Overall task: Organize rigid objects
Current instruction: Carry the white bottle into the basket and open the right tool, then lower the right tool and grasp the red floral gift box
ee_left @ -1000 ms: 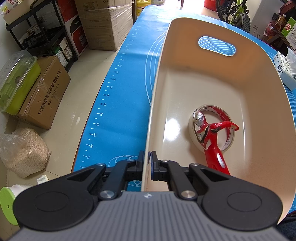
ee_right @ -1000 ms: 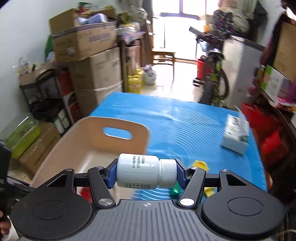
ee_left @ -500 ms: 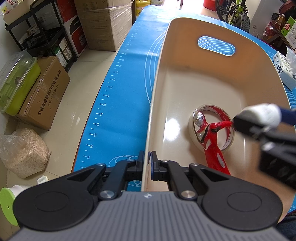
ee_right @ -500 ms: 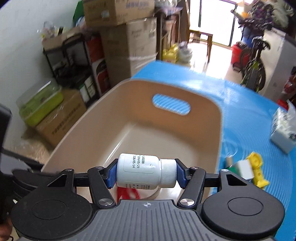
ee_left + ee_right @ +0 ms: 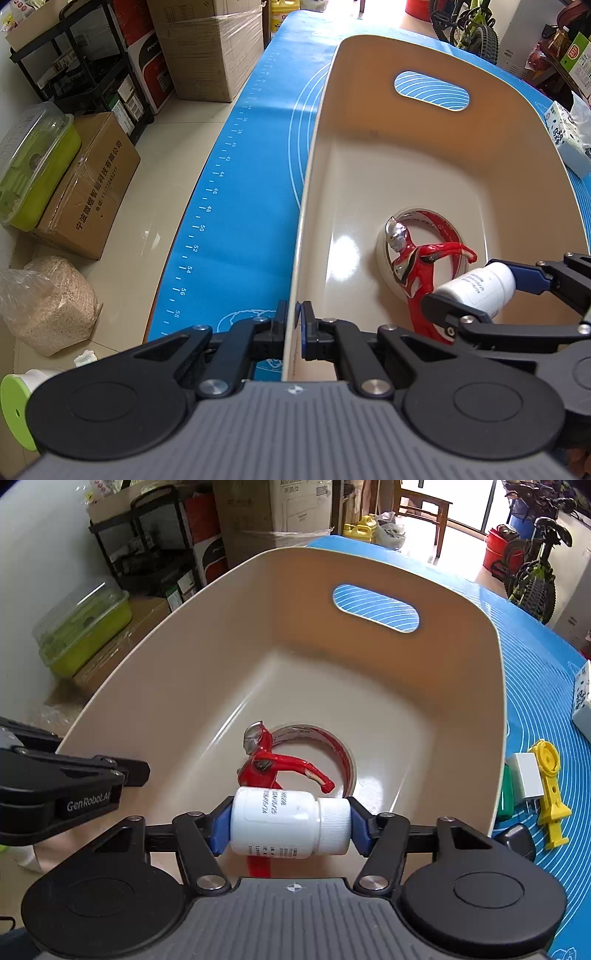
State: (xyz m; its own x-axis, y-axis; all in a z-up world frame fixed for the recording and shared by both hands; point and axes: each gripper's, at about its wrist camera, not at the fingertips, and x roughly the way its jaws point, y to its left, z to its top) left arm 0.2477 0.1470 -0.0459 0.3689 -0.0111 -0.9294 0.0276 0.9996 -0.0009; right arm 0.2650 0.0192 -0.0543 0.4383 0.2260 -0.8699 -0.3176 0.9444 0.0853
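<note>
My left tongs (image 5: 293, 325) are closed on the near wall of the beige bin (image 5: 207, 657), which stands on the blue mat (image 5: 240, 192) by the left edge of the table. My right tongs (image 5: 290, 825) carry the white bottle (image 5: 284, 825) lying sideways between the blue pads – the jaws have just been opening a little, the bottle between them – low inside the bin, just above the red figure (image 5: 273, 760) that lies across the tape roll (image 5: 332, 746) on the bin floor.
</note>
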